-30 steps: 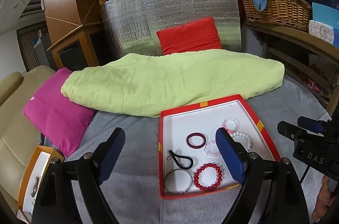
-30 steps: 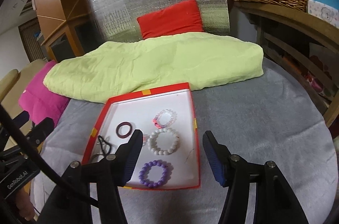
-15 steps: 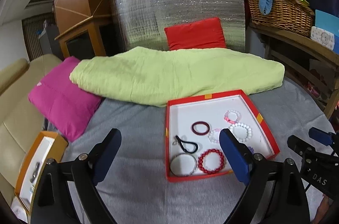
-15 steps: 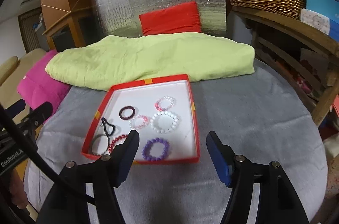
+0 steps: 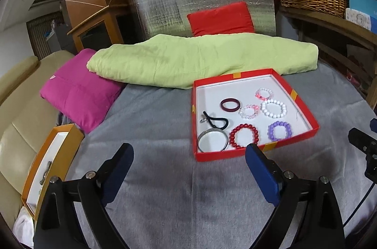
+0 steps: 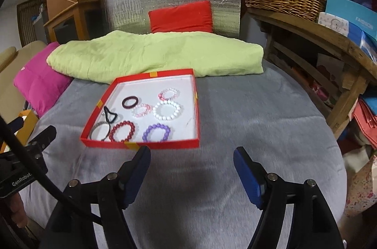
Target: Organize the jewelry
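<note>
**Both claws spread wide, short of the jewelry tray**

Nearest us, our left gripper (image 5: 188,156) hangs over the grey felt-covered round table (image 5: 153,122) with its blue-padded fingers spread wide and nothing between them. Our right gripper (image 6: 192,154) is likewise released and empty, its fingers parted above the same grey cloth.

Just beyond both claws lies the shallow red cardboard tray with a white floor (image 5: 313,129). From the left wrist view it sits ahead and to the right, its near wall close to the right finger's tip. From the right wrist view it sits ahead and to the left, its near wall just past the left finger's tip (image 6: 141,156).

In the tray's near row we see a plain silver bangle (image 5: 212,143), a red beaded bracelet (image 5: 243,136) and a purple beaded bracelet (image 5: 279,130). Behind them lie a black cord loop (image 5: 215,122), a dark maroon ring bangle (image 5: 230,105), a pale pink beaded bracelet (image 5: 248,111) and a white pearl bracelet (image 5: 273,109). Farthest back rests a pink-and-clear beaded bracelet (image 5: 264,93).

At the table's left edge sits an orange-rimmed open box (image 5: 70,131). Beyond the tray stretches a folded lime-green blanket (image 5: 200,58), with a magenta cushion (image 5: 75,96) to its left.
</note>
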The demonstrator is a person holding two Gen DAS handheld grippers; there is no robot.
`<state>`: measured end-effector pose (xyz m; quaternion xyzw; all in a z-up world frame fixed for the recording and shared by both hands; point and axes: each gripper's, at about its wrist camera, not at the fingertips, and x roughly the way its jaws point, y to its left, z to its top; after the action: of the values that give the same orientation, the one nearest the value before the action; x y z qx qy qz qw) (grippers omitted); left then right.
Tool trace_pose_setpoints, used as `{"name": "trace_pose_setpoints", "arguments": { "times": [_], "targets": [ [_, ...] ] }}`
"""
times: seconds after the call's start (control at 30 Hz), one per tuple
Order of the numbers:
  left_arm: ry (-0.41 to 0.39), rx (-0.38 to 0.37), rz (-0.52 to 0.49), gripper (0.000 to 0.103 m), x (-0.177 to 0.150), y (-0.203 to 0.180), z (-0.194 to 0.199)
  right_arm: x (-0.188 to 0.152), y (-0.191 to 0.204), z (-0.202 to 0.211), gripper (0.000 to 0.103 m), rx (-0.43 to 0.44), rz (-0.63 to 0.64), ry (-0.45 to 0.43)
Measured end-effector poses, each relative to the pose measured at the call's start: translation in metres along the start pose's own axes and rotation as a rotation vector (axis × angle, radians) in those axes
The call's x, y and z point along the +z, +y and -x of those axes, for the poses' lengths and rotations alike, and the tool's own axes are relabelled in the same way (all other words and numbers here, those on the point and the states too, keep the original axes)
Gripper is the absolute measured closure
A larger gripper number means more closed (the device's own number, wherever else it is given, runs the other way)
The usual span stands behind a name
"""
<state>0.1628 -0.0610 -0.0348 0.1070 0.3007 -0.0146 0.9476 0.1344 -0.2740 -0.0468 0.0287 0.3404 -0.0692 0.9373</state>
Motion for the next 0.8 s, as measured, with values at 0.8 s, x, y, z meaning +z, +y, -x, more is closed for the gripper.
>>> {"name": "trace_pose_setpoints", "arguments": {
  "times": [0.8],
  "targets": [
    [-0.014, 0.003, 0.037, 0.007, -0.004, 0.014, -0.010, -0.004, 0.011, -0.020, 0.024, -0.017, 0.014, 0.039]
  ]
}}
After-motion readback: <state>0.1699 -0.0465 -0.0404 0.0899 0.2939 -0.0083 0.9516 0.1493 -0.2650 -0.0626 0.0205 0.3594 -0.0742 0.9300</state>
